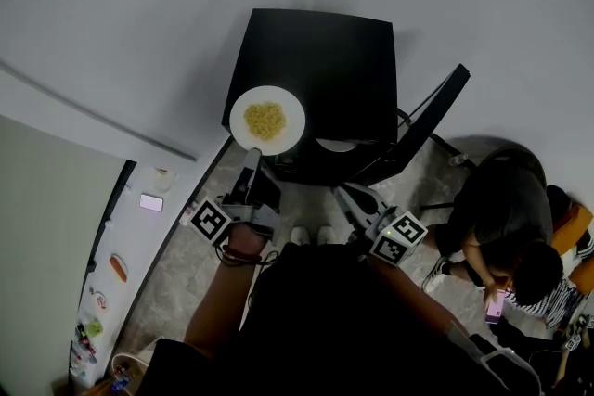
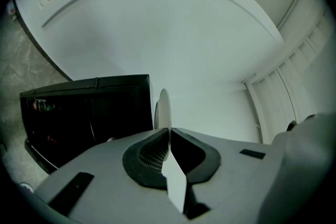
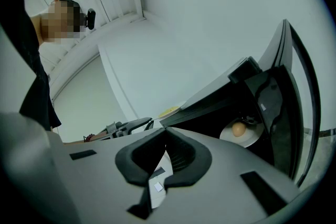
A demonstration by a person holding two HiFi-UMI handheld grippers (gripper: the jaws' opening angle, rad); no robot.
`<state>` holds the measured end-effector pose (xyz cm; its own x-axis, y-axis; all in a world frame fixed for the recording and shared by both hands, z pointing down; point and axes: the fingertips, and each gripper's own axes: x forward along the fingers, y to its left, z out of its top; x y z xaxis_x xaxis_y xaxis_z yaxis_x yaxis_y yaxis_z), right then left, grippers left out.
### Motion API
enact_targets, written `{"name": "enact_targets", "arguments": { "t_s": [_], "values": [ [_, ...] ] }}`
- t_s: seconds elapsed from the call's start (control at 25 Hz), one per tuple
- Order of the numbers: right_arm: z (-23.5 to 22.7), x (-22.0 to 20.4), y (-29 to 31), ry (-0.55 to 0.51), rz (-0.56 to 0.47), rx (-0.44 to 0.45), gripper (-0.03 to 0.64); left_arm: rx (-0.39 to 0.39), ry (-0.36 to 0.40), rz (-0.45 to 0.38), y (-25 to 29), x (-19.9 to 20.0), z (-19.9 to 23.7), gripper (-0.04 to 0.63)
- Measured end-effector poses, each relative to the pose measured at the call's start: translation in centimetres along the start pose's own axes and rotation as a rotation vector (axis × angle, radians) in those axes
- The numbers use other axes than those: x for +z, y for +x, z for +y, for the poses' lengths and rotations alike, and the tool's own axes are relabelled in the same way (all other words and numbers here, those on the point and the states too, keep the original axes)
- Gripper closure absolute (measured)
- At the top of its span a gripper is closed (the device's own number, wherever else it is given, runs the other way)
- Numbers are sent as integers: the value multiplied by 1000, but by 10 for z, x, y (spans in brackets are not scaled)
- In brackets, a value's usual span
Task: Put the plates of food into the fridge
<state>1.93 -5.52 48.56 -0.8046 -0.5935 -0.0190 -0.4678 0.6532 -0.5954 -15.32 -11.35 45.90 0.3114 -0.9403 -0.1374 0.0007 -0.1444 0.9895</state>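
One round white plate (image 1: pixel 266 119) heaped with yellow food lies level, face up, over the front left corner of the black fridge (image 1: pixel 325 60). The left tool (image 1: pixel 251 158) pinches its near rim. The right tool (image 1: pixel 348 196) is closed and empty, facing the fridge's open door (image 1: pixel 429 118).

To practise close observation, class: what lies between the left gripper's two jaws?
The rim of the white plate: the left gripper view shows the left gripper shut on it, edge-on. The head view shows the yellow food on it.
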Motion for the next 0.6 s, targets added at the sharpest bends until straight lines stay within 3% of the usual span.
{"name": "enact_targets", "arguments": {
  "t_s": [0.6],
  "values": [
    [6, -15, -10, 32, 37, 18, 592, -94, -83, -30, -41, -15, -8, 562]
  ]
}}
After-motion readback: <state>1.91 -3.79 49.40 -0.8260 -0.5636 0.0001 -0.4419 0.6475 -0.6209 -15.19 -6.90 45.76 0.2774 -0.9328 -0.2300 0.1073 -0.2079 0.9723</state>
